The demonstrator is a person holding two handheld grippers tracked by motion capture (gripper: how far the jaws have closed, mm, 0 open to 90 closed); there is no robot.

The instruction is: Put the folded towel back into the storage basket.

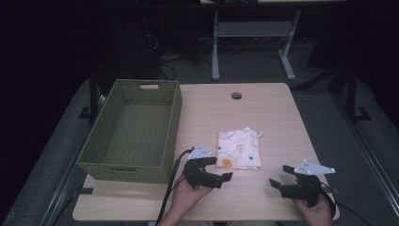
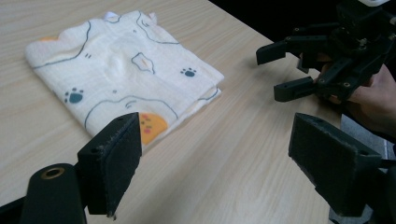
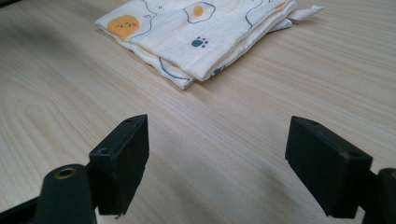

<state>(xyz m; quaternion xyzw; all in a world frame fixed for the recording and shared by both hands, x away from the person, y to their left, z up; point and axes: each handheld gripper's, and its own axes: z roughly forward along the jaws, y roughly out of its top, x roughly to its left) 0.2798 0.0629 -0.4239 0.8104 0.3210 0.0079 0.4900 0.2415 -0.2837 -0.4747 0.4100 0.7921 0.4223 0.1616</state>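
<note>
Broadly, we work at a pale wooden table (image 1: 263, 101) with a green woven basket (image 1: 134, 129) along its left edge. Our folded printed cloth (image 1: 238, 149) lies mid-table toward the near edge. Left gripper (image 1: 225, 177) and right gripper (image 1: 277, 175) hover nearby, jaws wide apart, holding nothing.

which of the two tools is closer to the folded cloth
The left tool: its tips sit just off the near-left corner of the folded cloth, by the orange print. The right tool is farther off, with bare table between.
</note>
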